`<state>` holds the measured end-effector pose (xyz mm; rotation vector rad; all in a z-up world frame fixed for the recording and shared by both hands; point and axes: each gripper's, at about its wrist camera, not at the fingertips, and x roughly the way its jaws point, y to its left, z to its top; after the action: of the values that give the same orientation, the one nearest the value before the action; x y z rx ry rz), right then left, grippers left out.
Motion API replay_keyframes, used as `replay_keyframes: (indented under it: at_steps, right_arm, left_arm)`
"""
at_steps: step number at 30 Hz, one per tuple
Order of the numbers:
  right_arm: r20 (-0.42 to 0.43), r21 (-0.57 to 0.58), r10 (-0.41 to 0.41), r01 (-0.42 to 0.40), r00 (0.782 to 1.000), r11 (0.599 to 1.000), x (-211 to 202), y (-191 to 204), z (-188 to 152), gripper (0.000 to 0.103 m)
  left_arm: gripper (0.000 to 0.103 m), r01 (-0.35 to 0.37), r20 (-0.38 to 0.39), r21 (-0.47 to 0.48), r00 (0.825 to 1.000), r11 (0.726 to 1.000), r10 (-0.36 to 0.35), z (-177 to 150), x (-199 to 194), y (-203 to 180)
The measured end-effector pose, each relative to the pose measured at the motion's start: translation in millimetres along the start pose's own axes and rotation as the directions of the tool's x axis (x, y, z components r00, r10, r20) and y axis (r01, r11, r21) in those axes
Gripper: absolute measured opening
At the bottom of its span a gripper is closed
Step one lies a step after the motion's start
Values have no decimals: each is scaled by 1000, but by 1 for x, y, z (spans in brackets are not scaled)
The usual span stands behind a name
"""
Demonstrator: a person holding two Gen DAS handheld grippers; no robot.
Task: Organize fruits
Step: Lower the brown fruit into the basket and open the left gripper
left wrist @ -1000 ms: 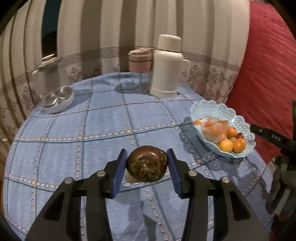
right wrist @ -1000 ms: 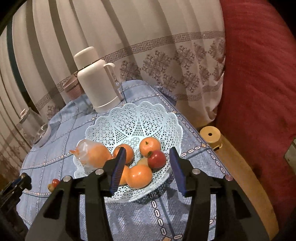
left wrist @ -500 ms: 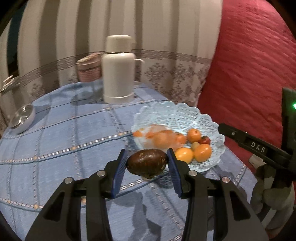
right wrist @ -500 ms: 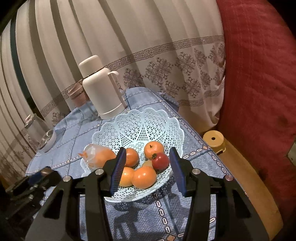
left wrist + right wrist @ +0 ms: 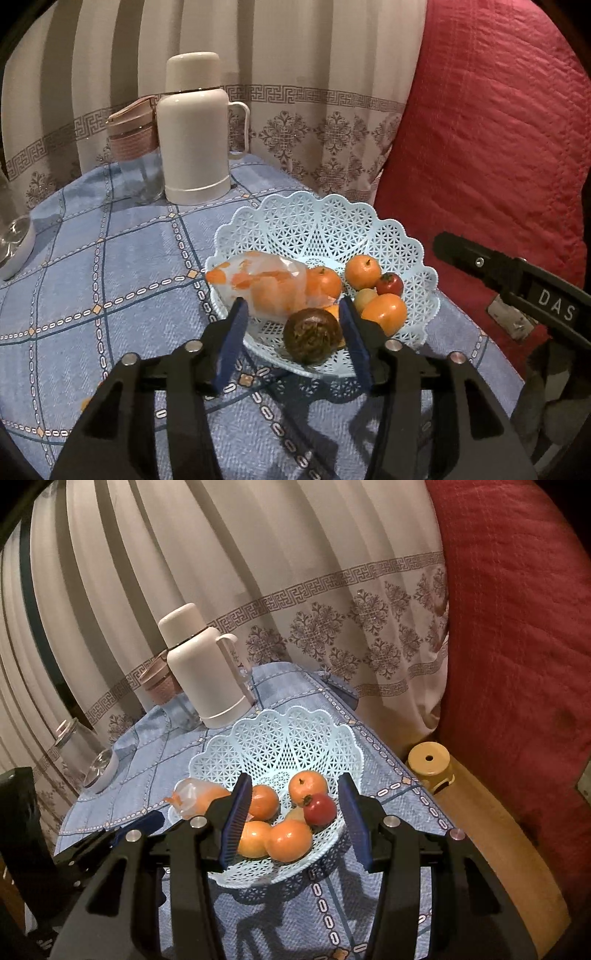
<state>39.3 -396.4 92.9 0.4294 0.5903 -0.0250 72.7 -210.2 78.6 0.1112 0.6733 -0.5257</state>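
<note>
Our left hand-held gripper (image 5: 291, 338) has its jaws apart, and the brown fruit (image 5: 313, 335) lies in the lattice basket (image 5: 332, 221) at its near rim, by the counter's right edge. We should lift straight away, clear of the rim. Our right hand-held gripper (image 5: 293, 812) hangs spread and empty.

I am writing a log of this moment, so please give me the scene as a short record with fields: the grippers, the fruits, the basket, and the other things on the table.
left gripper: open, brown fruit lies between its fingers, in the basket
right gripper: open, holds nothing, hovers over the basket
basket: light blue lattice, on the blue checked tablecloth
basket contents: oranges, one red fruit, a plastic bag with orange pieces
behind basket: white thermos, pink-lidded cup
</note>
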Motion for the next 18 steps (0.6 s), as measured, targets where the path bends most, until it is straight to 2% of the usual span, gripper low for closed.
replay_keyframes:
  at_steps: [7, 9, 18]
  right_arm:
    - [-10, -5, 9, -9, 1000, 1000, 3, 5, -2, 50]
    - [-14, -9, 13, -13, 1000, 1000, 4, 7, -3, 50]
    - [-30, -32, 37, -38, 999, 999, 6, 19, -9, 50]
  left_arm:
    - [57, -17, 1, -44, 1000, 999, 17, -3, -11, 21]
    - [61, -33, 7, -61, 999, 998, 34, -4, -16, 31]
    - [61, -107, 45, -140, 992, 984, 114, 0, -47, 80]
